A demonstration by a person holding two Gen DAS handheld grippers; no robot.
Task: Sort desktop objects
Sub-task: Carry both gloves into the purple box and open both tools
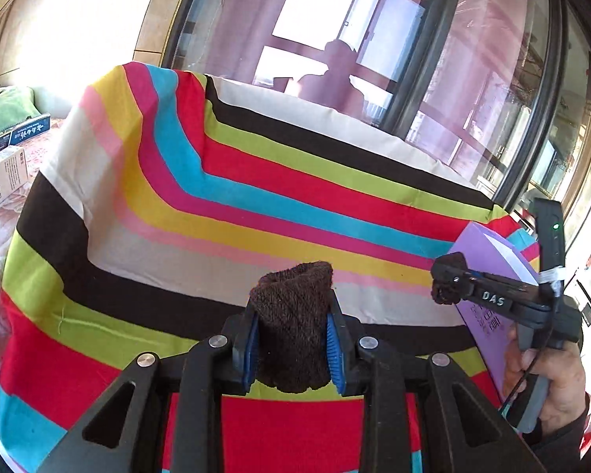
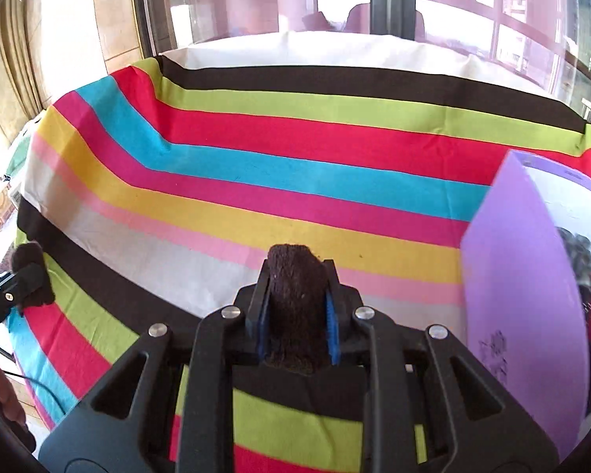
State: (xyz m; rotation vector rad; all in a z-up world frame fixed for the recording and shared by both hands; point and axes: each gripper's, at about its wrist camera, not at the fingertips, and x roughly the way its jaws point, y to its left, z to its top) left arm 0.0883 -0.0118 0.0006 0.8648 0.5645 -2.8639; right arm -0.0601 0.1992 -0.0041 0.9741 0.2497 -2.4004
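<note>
My left gripper [image 1: 293, 315] is shut on a dark brown knit sock [image 1: 291, 315], held above the striped cloth [image 1: 256, 205]. My right gripper [image 2: 295, 303] is shut on a second dark brown knit sock [image 2: 293, 299]. In the left wrist view the right gripper [image 1: 449, 280] shows at the right with its brown sock [image 1: 447, 276], in front of a purple box [image 1: 488, 260]. In the right wrist view the left gripper [image 2: 23, 276] shows at the left edge with its sock [image 2: 27, 260]. The purple box [image 2: 528, 283] stands open at the right, with grey and red items inside.
The striped cloth [image 2: 295, 165] covers the table. Beyond its left edge lie a white carton [image 1: 4, 181], a blue box [image 1: 23, 134] and a green cloth [image 1: 4, 110]. Large windows [image 1: 374, 39] stand behind the table.
</note>
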